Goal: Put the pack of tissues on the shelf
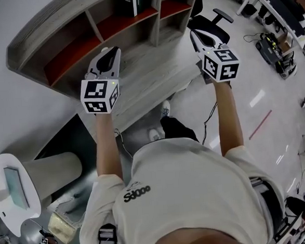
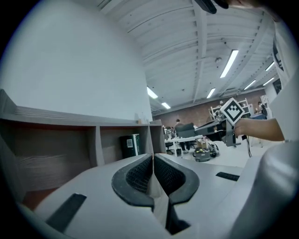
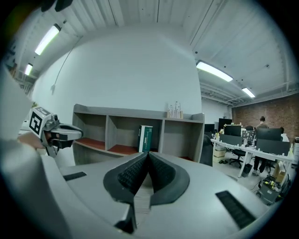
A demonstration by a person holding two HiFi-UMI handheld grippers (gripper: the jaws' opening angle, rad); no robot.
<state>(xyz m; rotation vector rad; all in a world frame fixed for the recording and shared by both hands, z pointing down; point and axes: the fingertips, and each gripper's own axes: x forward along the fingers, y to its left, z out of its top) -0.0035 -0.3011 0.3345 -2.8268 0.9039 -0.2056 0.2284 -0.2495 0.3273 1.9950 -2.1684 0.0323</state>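
The pack of tissues (image 1: 131, 1), a green and white box, stands upright in a middle compartment of the grey wooden shelf (image 1: 57, 26). It shows in the left gripper view (image 2: 130, 145) and in the right gripper view (image 3: 145, 138) too. My left gripper (image 1: 110, 51) is held over the shelf's lower board, shut, with nothing between its pads (image 2: 153, 156). My right gripper (image 1: 194, 33) is held beyond the shelf's right end, also shut and empty (image 3: 148, 155). Both point level toward the shelf and are well short of the pack.
The shelf's compartments have red floors (image 1: 74, 55). Small bottles (image 3: 175, 111) stand on its top. A black office chair (image 1: 212, 26) is at its right end. A white round stand with a screen (image 1: 14, 186) is at my left. Desks with monitors (image 3: 254, 140) lie right.
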